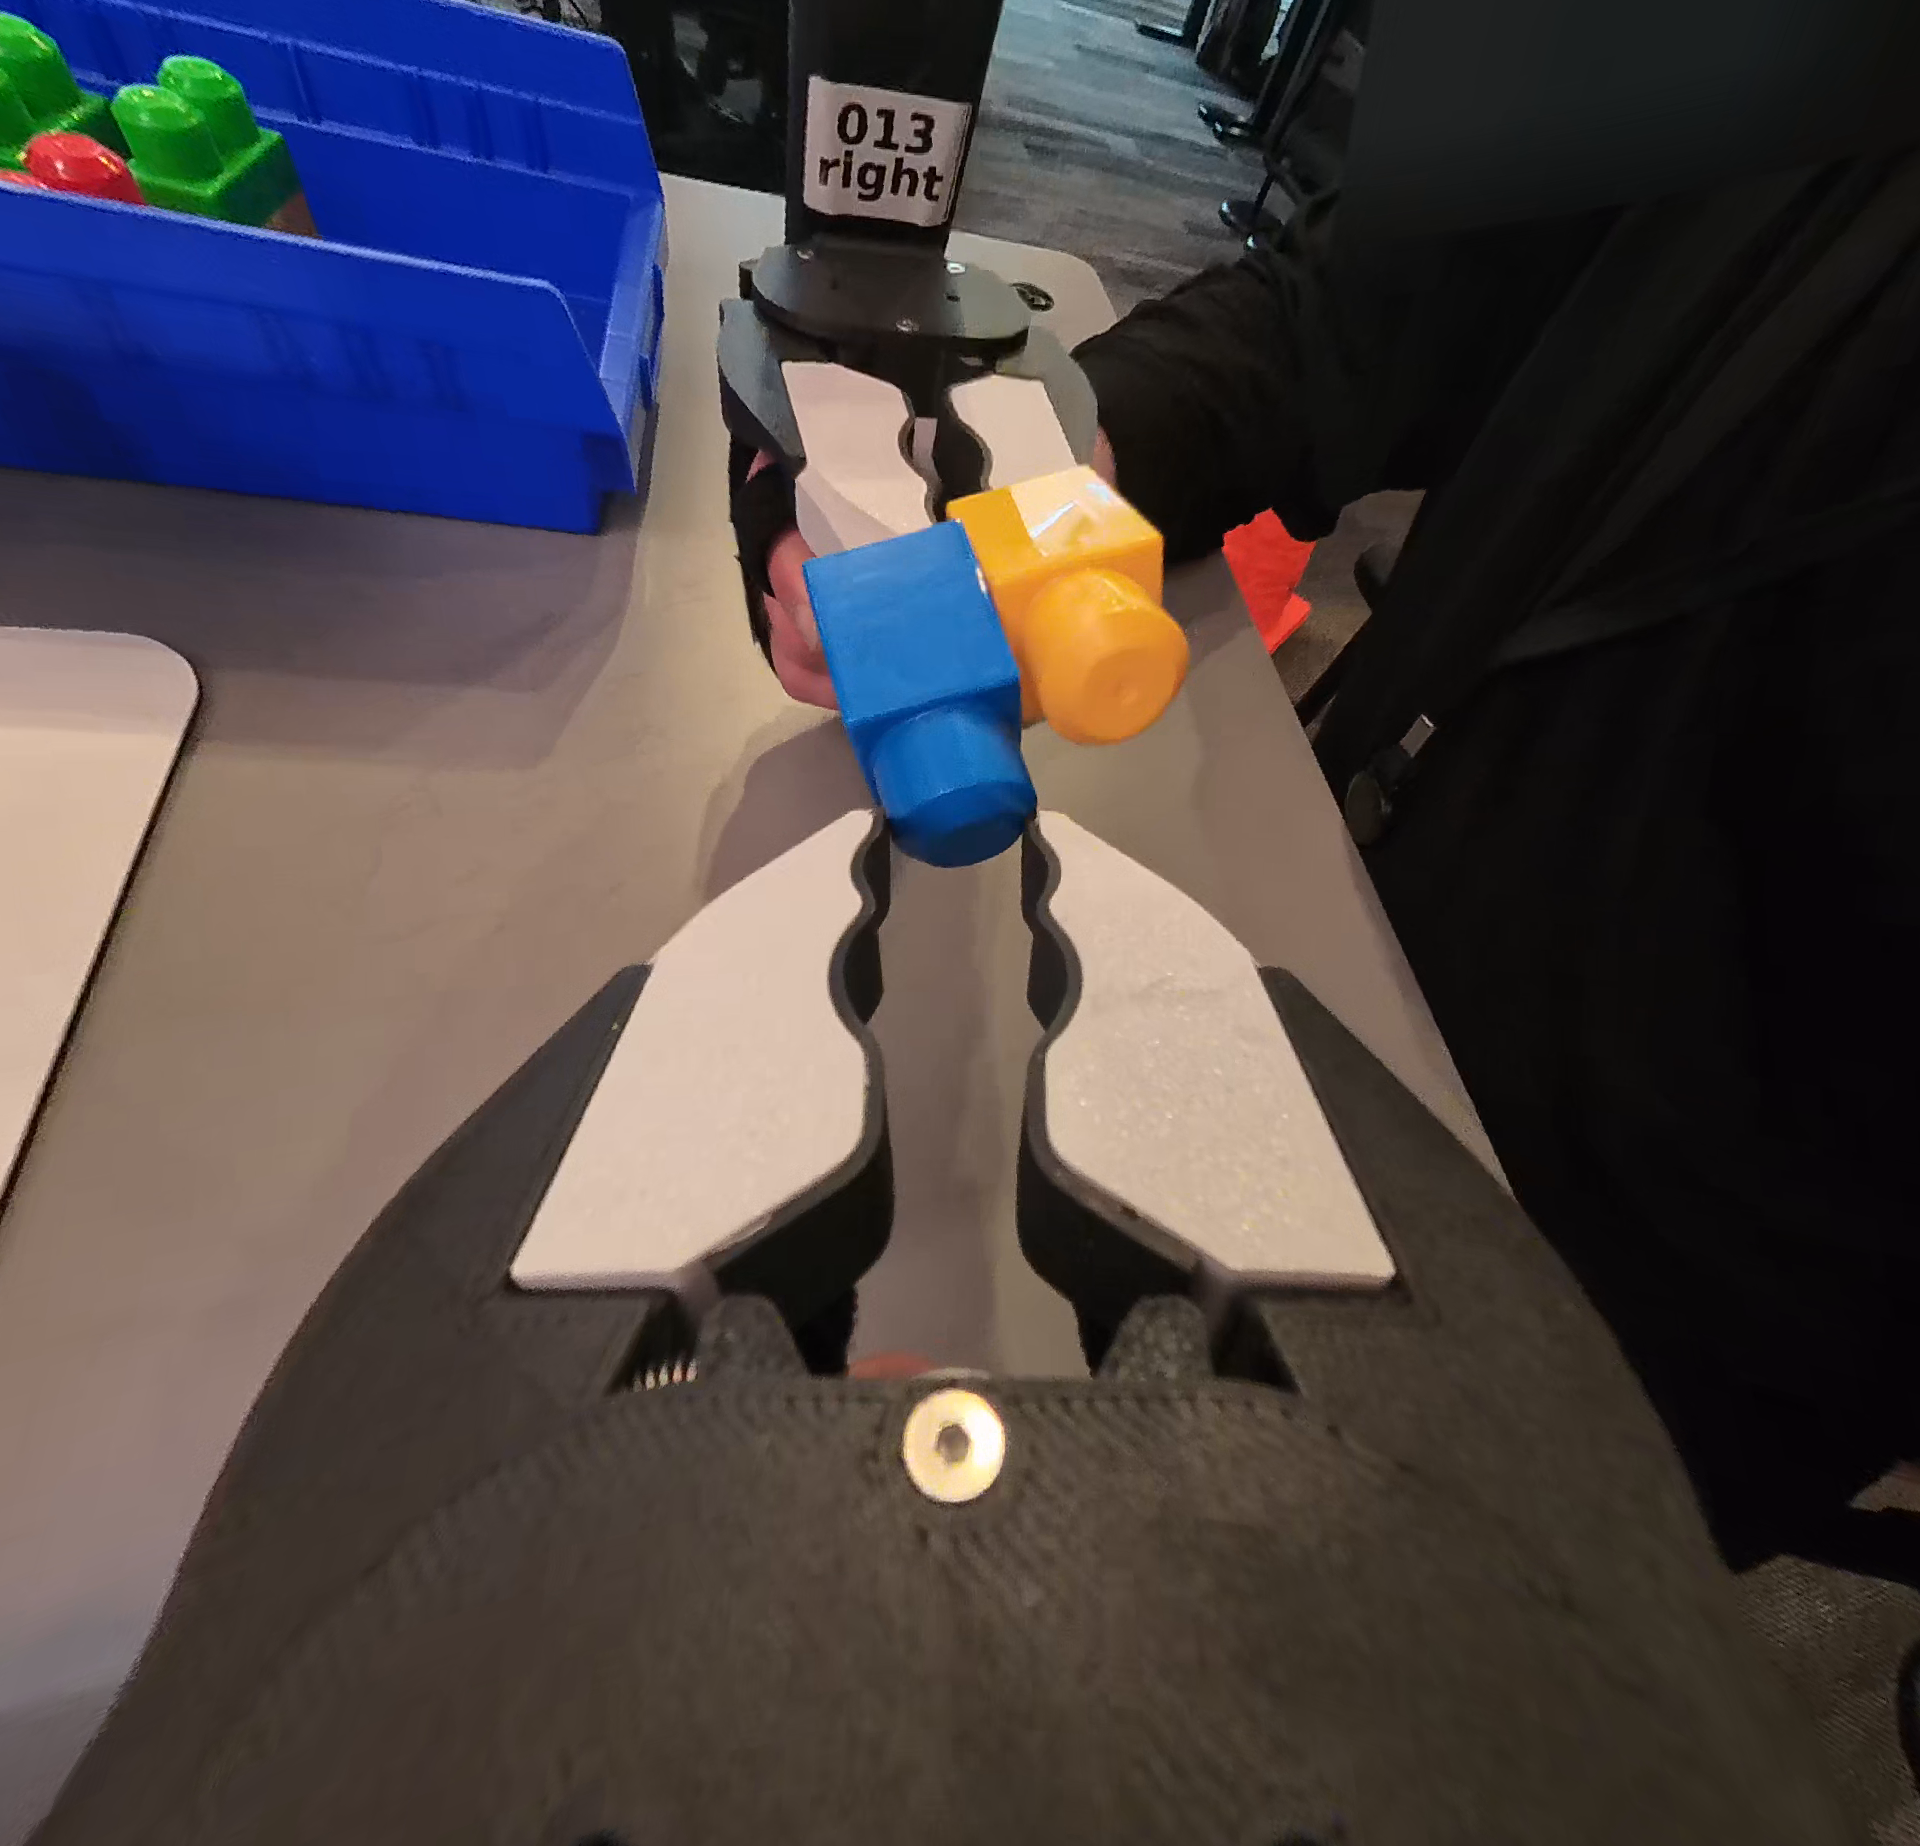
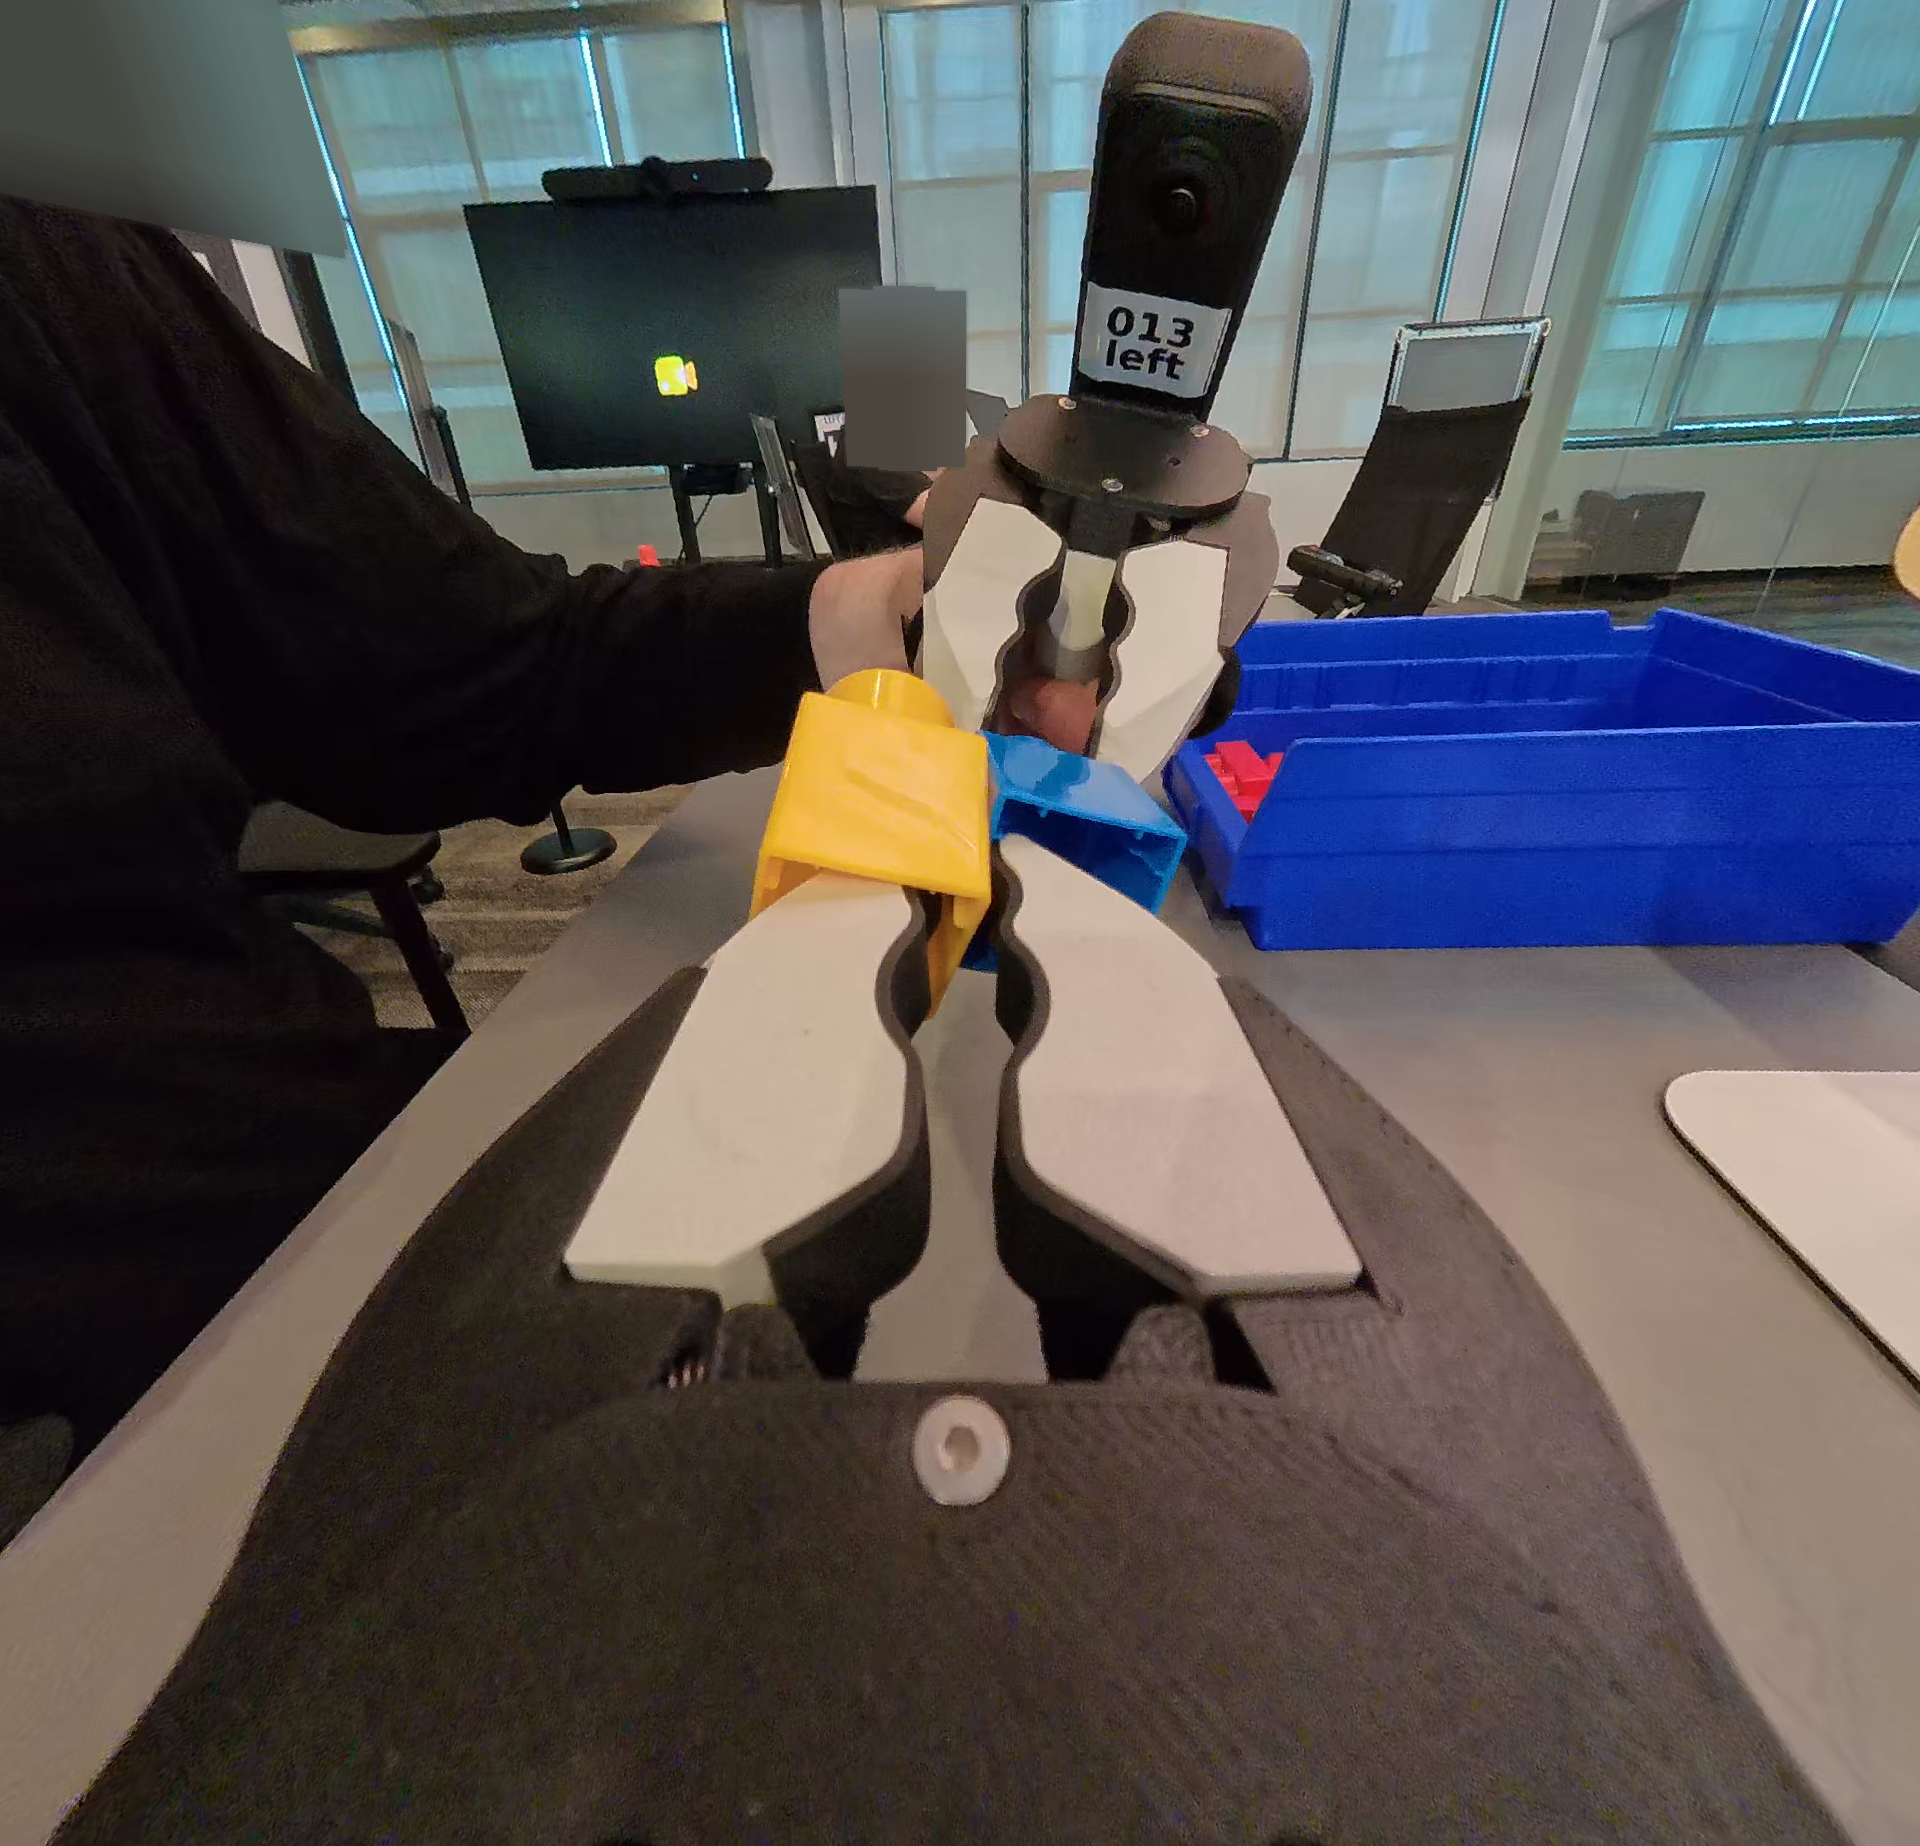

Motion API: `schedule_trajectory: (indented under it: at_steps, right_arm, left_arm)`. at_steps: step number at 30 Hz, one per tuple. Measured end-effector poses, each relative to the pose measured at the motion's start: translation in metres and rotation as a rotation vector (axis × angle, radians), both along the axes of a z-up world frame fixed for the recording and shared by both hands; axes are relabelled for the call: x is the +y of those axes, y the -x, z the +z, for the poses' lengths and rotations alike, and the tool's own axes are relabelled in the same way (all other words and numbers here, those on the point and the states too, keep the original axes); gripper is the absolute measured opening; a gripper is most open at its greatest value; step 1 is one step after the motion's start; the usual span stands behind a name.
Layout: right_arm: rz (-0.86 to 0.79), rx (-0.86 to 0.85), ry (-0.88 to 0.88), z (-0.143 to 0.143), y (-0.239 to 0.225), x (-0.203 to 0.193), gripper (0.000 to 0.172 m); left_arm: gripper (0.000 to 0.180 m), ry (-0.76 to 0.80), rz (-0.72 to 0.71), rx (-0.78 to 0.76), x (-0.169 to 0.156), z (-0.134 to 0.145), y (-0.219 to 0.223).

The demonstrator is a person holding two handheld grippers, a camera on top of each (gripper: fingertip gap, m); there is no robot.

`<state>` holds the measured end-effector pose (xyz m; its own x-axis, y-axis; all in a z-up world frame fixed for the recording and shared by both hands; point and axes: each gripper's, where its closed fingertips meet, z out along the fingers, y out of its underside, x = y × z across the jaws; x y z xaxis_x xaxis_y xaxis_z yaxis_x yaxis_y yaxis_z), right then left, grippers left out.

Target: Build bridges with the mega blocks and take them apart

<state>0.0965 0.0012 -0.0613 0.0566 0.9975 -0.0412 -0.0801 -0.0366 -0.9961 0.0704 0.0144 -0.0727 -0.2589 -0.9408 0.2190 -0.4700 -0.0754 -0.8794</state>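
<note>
Grey tabletop (image 2: 1455,1027), windowed office; left hand-held gripper (image 1: 956,840) pinches blue block (image 1: 914,653), right (image 2: 961,923) clamps yellow block (image 2: 883,809).

A bright blue square plastic block (image 1: 909,643) with a round stud sits flush against an orange-yellow plastic block (image 1: 1070,570) of the same shape, both plain and unpatterned. To the left of the blue block stands a deep blue ribbed plastic bin (image 1: 436,342), holding glossy green studded blocks (image 1: 187,139) and a red studded block (image 1: 78,165). Beneath the blue block, the smooth table top (image 1: 416,757) is plain grey, with a pale off-white rounded mat (image 1: 73,788) further left.
</note>
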Motion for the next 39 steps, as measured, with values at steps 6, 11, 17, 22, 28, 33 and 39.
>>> schedule_trajectory:
  at_steps: [6,11,17,22,28,33,39]
  right_arm:
    - [0.010,-0.033,0.026,-0.006,0.003,0.000,0.007]
    - [-0.002,-0.071,0.010,-0.011,0.005,0.000,0.007]
    - [0.003,-0.146,0.011,-0.023,0.008,0.001,0.007]
    - [-0.052,-0.148,0.007,-0.021,0.006,0.008,0.007]
    - [-0.214,-0.035,-0.128,0.006,-0.012,0.021,0.007]
    - [-0.292,-0.194,-0.382,-0.002,-0.001,0.012,0.007]
    - [-0.340,-0.346,-0.637,-0.010,0.009,0.002,0.007]
  left_arm:
    - [0.023,-0.051,0.008,0.039,0.002,-0.001,-0.003]
    - [0.023,-0.100,-0.007,0.107,0.003,-0.006,-0.004]
    - [0.023,-0.140,-0.028,0.232,0.003,-0.019,0.000]
    - [0.026,-0.119,0.038,0.210,0.012,-0.017,-0.001]
    - [0.068,0.176,0.234,-0.125,0.012,0.007,-0.015]
    - [0.080,0.596,0.274,-0.391,0.006,0.021,-0.020]
    - [0.076,0.733,0.193,-0.297,-0.019,0.008,-0.035]
